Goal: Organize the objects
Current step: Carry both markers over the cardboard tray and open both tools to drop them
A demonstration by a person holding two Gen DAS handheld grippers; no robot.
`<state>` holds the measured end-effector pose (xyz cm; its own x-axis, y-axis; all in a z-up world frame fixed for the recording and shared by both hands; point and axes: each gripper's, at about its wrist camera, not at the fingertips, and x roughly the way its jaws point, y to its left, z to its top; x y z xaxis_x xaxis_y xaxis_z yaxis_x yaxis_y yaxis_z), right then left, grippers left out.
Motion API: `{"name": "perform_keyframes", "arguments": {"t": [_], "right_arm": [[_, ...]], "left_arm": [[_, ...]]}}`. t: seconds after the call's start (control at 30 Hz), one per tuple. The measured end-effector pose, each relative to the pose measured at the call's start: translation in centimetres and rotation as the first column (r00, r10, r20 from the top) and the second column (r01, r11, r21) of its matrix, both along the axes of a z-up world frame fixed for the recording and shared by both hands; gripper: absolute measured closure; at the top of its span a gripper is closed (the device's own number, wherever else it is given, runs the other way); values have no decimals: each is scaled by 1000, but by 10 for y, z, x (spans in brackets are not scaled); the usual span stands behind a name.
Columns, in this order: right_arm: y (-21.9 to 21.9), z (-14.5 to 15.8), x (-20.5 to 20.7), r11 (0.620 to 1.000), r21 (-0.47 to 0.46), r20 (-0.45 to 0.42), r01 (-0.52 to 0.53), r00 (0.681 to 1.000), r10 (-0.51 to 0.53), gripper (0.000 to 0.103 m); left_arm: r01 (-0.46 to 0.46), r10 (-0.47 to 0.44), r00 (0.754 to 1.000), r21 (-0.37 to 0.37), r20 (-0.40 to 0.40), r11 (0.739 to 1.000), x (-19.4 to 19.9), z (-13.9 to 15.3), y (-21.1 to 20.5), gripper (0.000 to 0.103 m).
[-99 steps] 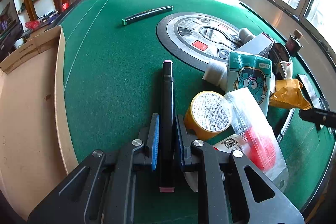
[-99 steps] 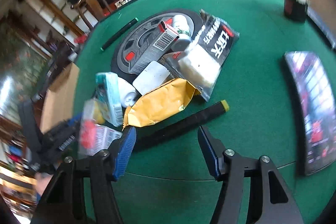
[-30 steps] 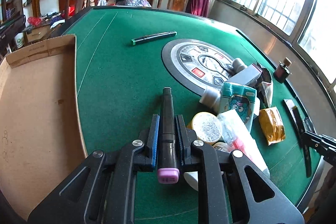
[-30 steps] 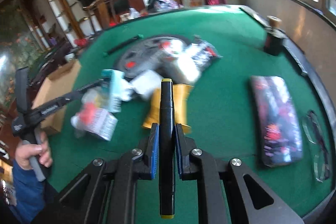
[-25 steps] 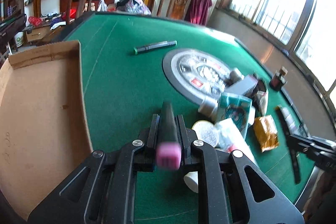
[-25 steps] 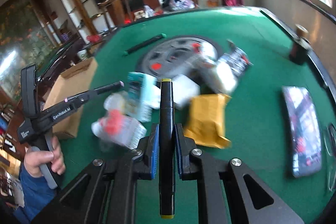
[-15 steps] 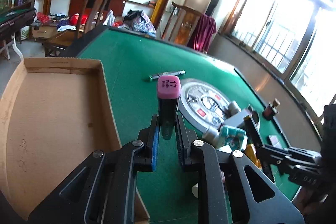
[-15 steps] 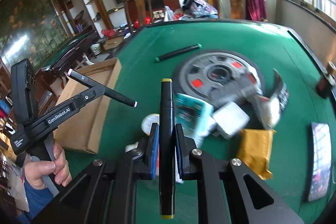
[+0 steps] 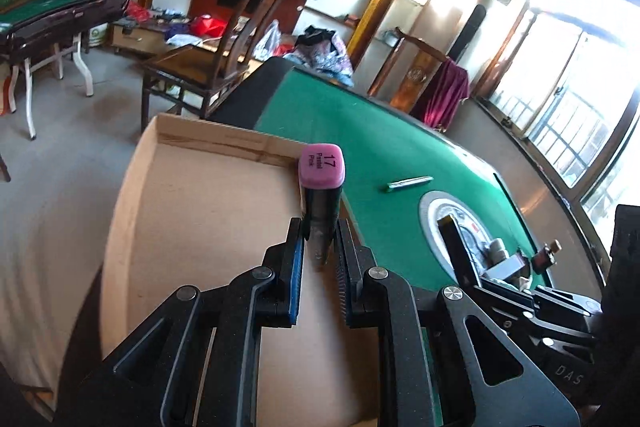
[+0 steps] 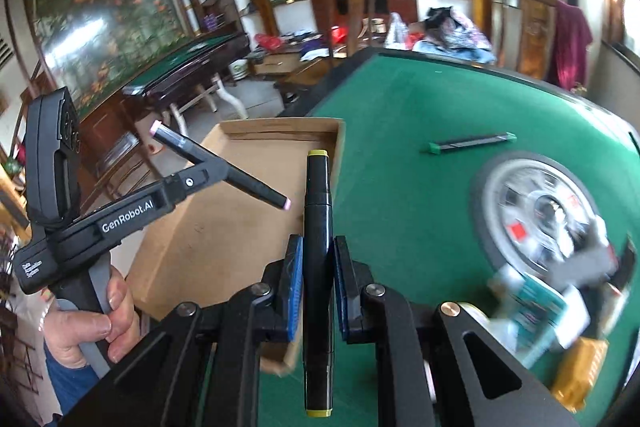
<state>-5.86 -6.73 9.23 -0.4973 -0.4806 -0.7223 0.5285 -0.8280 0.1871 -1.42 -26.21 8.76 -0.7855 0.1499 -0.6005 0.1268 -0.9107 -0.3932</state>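
My left gripper (image 9: pixel 319 254) is shut on a black marker with a pink cap (image 9: pixel 321 169), tilted up, above the open cardboard box (image 9: pixel 208 235). The right wrist view shows this same gripper (image 10: pixel 218 171) and pink-capped marker (image 10: pixel 240 183) over the box (image 10: pixel 224 227). My right gripper (image 10: pixel 313 269) is shut on a black marker with yellow caps (image 10: pixel 317 227), held over the box's right wall at the edge of the green table (image 10: pixel 400 163).
A green-capped marker (image 9: pixel 410 183) lies on the felt, also in the right wrist view (image 10: pixel 472 143). A round centre panel (image 10: pixel 540 211) and a pile of packets and bottles (image 10: pixel 560 295) lie right. Chairs (image 9: pixel 224 59) and another table (image 9: pixel 52 15) stand beyond.
Both grippers have swung left from the pile toward the cardboard box, each carrying its marker. The left marker has tipped up, pink cap toward the camera.
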Motion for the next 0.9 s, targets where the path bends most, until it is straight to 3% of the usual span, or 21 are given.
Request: {"name": "perform_keyframes", "arguments": {"t": [0.17,0.33,0.5,0.9], "right_arm": [[-37,-20,-32,1000,17,31,-15,999,15,90],[-56,-33,-69,1000,-6,97,16,995,-16,90],[-70,-45,-99,998,35,111,43,993,-46,90],[-83,-75,-122,995,86,172,48,983,-62,90]], "left_arm": [[40,-40,993,5,107,999,-27,-11,-15,89],[70,-68,986,-6,153,998,-55,-10,-20,88],[85,-78,976,-25,201,996,-85,-15,-14,88],[75,-85,957,47,276,996,-109,-51,-19,88]]}}
